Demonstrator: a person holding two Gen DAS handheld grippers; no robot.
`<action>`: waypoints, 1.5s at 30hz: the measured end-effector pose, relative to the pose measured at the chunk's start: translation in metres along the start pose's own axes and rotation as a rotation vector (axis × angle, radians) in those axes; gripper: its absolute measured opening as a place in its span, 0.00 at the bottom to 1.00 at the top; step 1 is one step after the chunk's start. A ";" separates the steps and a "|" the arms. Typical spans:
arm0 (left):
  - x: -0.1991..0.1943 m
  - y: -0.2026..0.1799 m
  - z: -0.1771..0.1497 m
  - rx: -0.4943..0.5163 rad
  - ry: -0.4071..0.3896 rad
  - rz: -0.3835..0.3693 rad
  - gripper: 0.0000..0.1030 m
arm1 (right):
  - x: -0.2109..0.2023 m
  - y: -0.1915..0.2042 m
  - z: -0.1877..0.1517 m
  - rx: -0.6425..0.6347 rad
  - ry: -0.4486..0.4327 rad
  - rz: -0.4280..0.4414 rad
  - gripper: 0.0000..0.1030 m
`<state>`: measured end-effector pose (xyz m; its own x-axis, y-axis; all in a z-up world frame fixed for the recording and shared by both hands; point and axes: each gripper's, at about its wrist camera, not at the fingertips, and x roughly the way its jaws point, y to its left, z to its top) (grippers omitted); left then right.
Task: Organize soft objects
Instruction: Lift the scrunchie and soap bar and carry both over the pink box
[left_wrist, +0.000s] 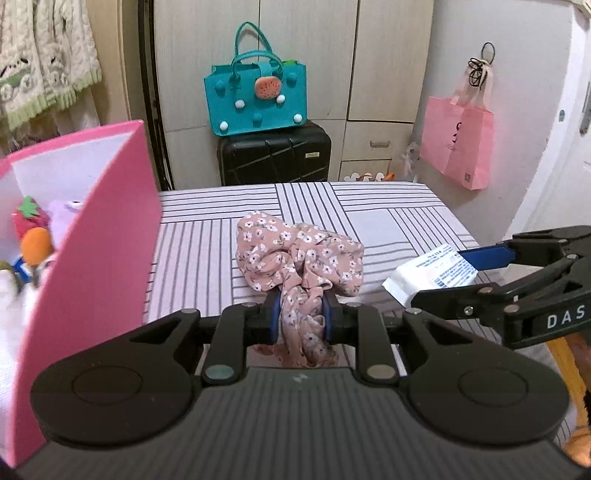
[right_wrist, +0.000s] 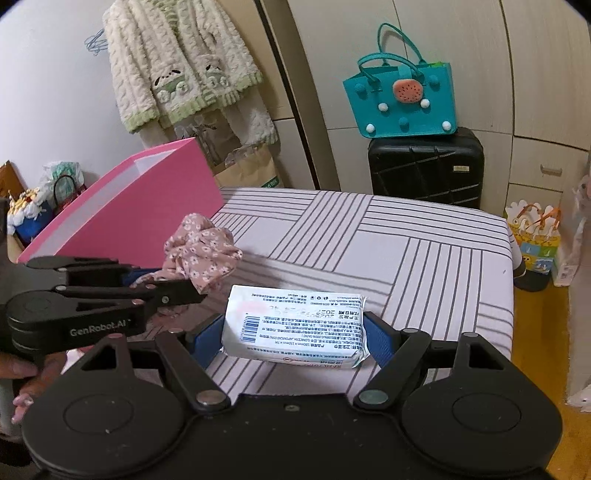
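- Dusty-pink fabric scrunchie (left_wrist: 295, 258): small white flowers.
- Striped table cover (right_wrist: 406, 236) beneath the scrunchie: white, dark lines in blocks.
- Tall pink box (left_wrist: 96, 236) left of the scrunchie: white inside.
- White tissue pack (right_wrist: 295, 328) right of the scrunchie: dark print.
- Gripper fingers (right_wrist: 378, 338): blue pads.

Beige wardrobe doors (left_wrist: 295, 55) fill the back wall, drawers (right_wrist: 546, 173) low at their right. A black suitcase (left_wrist: 273, 155) stands against them, a teal handbag (left_wrist: 255, 96) on top. White wall to the right; a pink tote bag (left_wrist: 458, 144) hangs there on a hook. A cream fleece jacket (right_wrist: 181, 59) hangs on the left wall. Wooden floor (right_wrist: 535, 332), orange-brown.
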<state>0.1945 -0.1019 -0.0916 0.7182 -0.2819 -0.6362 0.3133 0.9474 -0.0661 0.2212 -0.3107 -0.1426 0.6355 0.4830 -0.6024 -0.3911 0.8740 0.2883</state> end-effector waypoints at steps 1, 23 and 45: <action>-0.006 0.000 -0.001 0.007 0.003 -0.005 0.20 | -0.003 0.004 -0.002 -0.007 0.001 -0.005 0.81; -0.142 0.032 -0.029 0.049 0.042 -0.141 0.20 | -0.059 0.094 -0.047 -0.106 0.048 -0.011 0.80; -0.176 0.137 0.013 -0.020 0.013 0.027 0.21 | -0.059 0.169 0.018 -0.189 0.022 0.131 0.80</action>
<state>0.1189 0.0758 0.0209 0.7183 -0.2541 -0.6477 0.2814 0.9575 -0.0636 0.1295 -0.1903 -0.0453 0.5573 0.5883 -0.5859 -0.5879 0.7779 0.2219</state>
